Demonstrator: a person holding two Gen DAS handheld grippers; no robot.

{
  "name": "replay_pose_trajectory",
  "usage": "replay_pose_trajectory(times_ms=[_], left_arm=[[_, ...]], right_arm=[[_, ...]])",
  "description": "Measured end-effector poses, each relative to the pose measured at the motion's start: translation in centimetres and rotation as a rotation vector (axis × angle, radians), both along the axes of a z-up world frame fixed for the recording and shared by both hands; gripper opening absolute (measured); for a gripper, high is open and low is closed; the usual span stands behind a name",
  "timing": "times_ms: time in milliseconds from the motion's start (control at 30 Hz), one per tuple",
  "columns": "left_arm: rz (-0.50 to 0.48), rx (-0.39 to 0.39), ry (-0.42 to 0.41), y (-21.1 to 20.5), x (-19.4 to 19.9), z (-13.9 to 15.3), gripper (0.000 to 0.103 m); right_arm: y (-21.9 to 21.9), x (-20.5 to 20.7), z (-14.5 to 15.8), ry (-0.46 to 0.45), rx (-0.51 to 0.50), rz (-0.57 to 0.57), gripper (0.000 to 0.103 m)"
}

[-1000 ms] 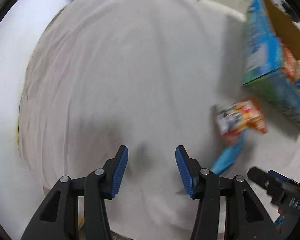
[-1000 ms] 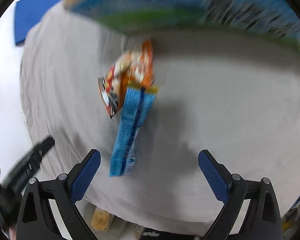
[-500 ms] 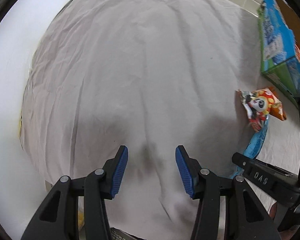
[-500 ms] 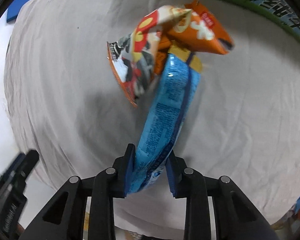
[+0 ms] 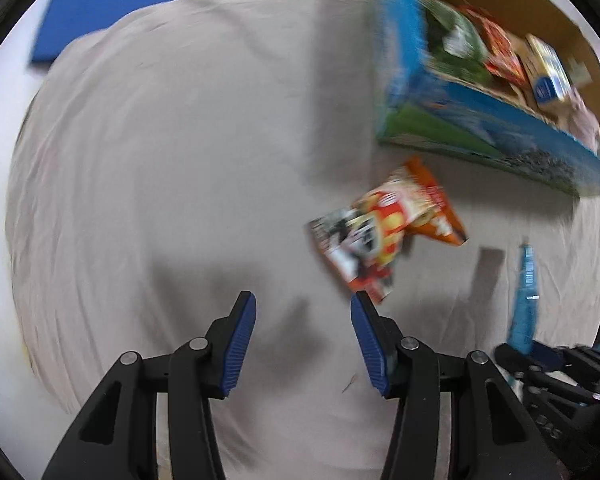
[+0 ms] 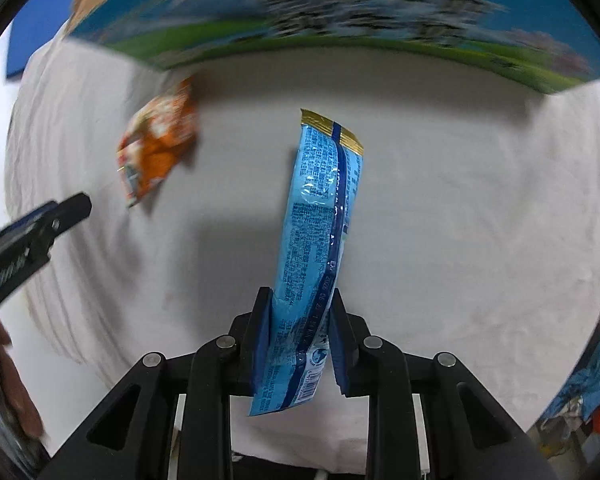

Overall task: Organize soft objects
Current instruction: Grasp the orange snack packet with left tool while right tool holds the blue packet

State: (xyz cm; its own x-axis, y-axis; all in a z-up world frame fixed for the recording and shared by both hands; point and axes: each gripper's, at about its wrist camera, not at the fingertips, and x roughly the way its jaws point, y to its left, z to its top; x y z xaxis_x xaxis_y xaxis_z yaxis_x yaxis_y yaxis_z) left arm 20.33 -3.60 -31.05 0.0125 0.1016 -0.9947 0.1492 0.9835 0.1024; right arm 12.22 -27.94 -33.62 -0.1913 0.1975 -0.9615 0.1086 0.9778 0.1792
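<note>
The blue packet [image 6: 320, 216] had come away from the orange snack bag [image 6: 158, 148] it touched half a second earlier, lifted above the grey cloth [image 6: 460, 220] with the right gripper [image 6: 300, 336] fingers pinching its near end. The orange bag lay on the cloth near the open box [image 5: 460, 120], just beyond the left gripper [image 5: 302, 344], whose fingers stood spread.

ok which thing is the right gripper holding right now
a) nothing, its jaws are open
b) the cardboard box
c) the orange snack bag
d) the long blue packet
d: in the right wrist view the right gripper has its jaws closed on the lower end of the long blue packet, while the orange snack bag lies apart on the cloth.
</note>
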Motion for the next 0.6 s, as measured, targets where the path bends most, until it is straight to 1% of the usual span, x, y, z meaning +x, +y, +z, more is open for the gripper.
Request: replay_pose_trajectory(times_ms=[67, 167, 200, 267, 300, 333, 400, 433, 467, 533, 600], left_arm=[[-0.051, -0.009, 0.02, -1.5, 0.9, -0.8, 0.047], [-0.144, 0.012, 0.063, -4.0, 2.3, -2.8, 0.047], [-0.161, 0.015, 0.08, -4.4, 2.6, -3.4, 0.047], [-0.207, 0.045, 0.14, -5.8, 3.2, -5.3, 0.047], [-0.223, 0.04, 0.159, -6.2, 3.3, -6.0, 0.047], [-0.23, 0.043, 0.159, -6.6, 3.4, -6.5, 0.047], [-0.218, 0.028, 0.115, -6.9, 3.4, -6.4, 0.046], [-0.206, 0.019, 0.119, -7.0, 3.3, -6.3, 0.037], [-0.188, 0.005, 0.122, -6.6, 3.1, -6.2, 0.034], [-0.131, -0.065, 0.131, -6.3, 2.4, -5.6, 0.032], [-0.085, -0.108, 0.141, -5.8, 1.4, -5.2, 0.03]], right_arm=[[-1.3, -0.3, 0.0, -0.007, -0.022, -0.011, 0.028], [-2.7, -0.3, -0.3, -0.007, -0.04, -0.023, 0.028], [-3.0, -0.5, -0.5, -0.006, -0.044, -0.03, 0.028], [-3.6, -0.6, -1.0, 0.0, -0.05, -0.039, 0.028], [-4.0, -0.7, -1.1, 0.003, -0.053, -0.042, 0.028], [-4.4, 0.0, -1.5, 0.007, -0.055, -0.044, 0.028], [-4.9, -0.1, -2.2, 0.013, -0.056, -0.055, 0.028], [-5.2, -0.3, -2.6, 0.022, -0.051, -0.06, 0.028], [-6.1, -0.2, -2.6, 0.026, -0.043, -0.064, 0.028], [-6.2, -0.6, -3.1, 0.035, -0.032, -0.064, 0.028], [-6.5, -0.8, -3.7, 0.038, -0.026, -0.059, 0.028]])
